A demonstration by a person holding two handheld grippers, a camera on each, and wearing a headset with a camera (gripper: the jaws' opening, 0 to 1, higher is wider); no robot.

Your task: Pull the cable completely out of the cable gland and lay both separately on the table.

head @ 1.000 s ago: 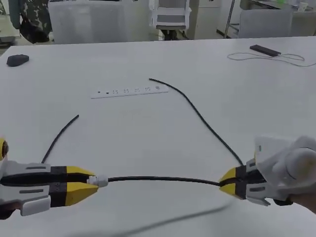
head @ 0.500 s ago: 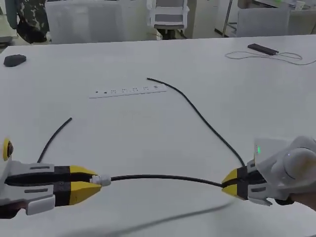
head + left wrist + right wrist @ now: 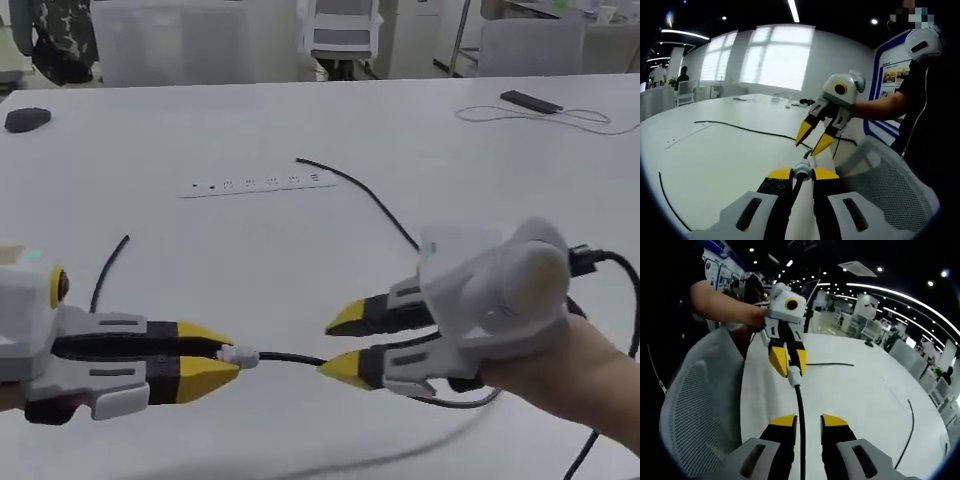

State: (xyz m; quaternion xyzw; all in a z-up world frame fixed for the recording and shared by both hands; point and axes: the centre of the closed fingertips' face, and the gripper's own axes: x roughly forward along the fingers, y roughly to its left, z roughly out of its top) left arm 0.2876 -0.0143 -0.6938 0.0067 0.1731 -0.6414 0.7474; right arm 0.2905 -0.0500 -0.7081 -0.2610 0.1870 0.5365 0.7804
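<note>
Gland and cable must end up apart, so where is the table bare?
Bare: the middle, between the strip and the two runs of the cable; also the far band from mouse to phone. Crowded: the near edge, where left gripper, holding the gland, and right gripper meet.

Matt black cable (image 3: 290,357), smooth sheath, pale cable gland (image 3: 238,354), probably plastic, smooth matt white table (image 3: 300,270)

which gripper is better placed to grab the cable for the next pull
Right. The right gripper is open, its fingers either side of the cable, just beside the cable gland. The left gripper is shut on the gland, holding it.
</note>
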